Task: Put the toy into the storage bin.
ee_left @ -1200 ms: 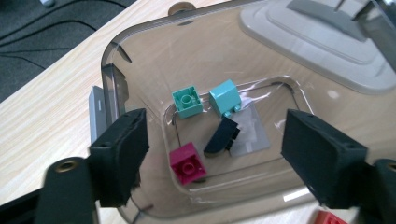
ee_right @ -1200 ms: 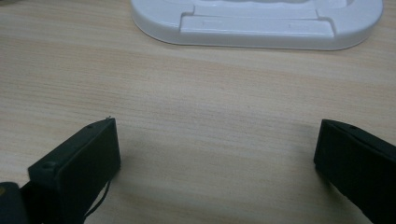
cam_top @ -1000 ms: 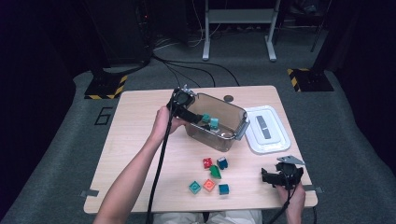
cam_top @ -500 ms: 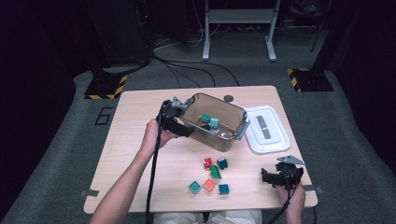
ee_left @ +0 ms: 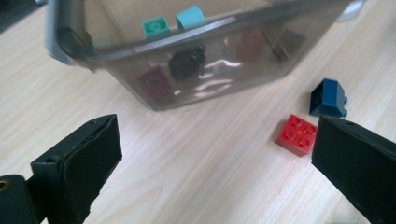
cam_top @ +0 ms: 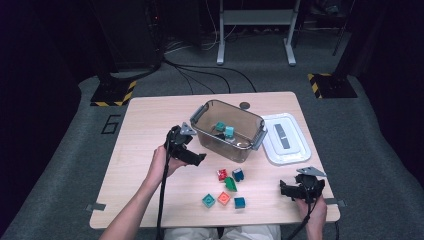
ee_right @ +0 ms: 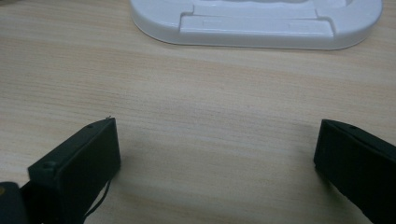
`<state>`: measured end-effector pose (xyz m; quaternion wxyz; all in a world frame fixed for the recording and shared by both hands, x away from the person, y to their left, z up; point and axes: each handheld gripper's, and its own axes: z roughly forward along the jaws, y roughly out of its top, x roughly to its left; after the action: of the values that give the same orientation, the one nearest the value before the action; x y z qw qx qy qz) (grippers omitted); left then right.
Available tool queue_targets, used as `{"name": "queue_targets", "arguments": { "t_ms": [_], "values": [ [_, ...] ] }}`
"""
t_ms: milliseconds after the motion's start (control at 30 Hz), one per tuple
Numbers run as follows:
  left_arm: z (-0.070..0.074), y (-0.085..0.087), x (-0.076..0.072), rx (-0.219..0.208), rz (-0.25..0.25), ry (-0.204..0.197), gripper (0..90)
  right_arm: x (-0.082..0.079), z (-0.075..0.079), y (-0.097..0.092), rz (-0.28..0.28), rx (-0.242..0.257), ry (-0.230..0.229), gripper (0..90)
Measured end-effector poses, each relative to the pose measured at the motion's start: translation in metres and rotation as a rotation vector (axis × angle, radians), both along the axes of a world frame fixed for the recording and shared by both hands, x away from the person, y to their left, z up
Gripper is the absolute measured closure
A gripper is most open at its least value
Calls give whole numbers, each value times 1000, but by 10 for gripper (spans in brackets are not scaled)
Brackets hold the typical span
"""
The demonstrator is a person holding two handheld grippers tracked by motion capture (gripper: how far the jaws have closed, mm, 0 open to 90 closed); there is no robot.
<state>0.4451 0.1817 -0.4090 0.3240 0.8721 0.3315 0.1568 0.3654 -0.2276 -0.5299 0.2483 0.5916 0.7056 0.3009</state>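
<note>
Inside the smoky clear plastic bin (cam_top: 227,131), several bricks already lie; five small toy bricks (cam_top: 225,187) wait just beside it, the left gripper (cam_top: 192,157) wide, having just opened, empty.

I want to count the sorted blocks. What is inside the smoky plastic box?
Inside the box lie a green block and a light blue block. Through its tinted wall, dark red, black and brownish blocks show dimly; the rim may hide more.

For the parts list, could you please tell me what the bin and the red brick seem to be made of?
Bin: smoky see-through plastic, glossy; bricks show through its wall, which carries reflections. Red brick: probably moulded hard plastic, with round studs and a slight sheen.
</note>
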Motion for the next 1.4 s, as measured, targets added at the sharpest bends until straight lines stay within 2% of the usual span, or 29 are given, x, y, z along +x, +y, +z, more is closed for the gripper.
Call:
{"name": "queue_targets", "arguments": {
  "t_ms": [267,367,533,867,1000,1100,1200,1400],
  "values": [
    [-31,-6,-15,7,-38,48,7,0,0,0,0,0,0,0],
    [-45,-10,-21,4,-52,80,7,0,0,0,0,0,0,0],
    [-61,-13,-31,1,-70,112,7,0,0,0,0,0,0,0],
    [-81,-20,-53,6,-115,148,6,0,0,0,-1,0,0,0],
    [-85,-23,-60,48,-122,138,7,0,0,0,-1,0,0,0],
    [-89,-24,-60,74,-118,129,11,0,0,0,-1,0,0,0],
    [-91,-22,-59,52,-100,132,11,0,0,0,-1,0,0,0],
    [-90,-17,-52,57,-73,125,12,0,0,0,-5,2,2,0]
  ]
}}
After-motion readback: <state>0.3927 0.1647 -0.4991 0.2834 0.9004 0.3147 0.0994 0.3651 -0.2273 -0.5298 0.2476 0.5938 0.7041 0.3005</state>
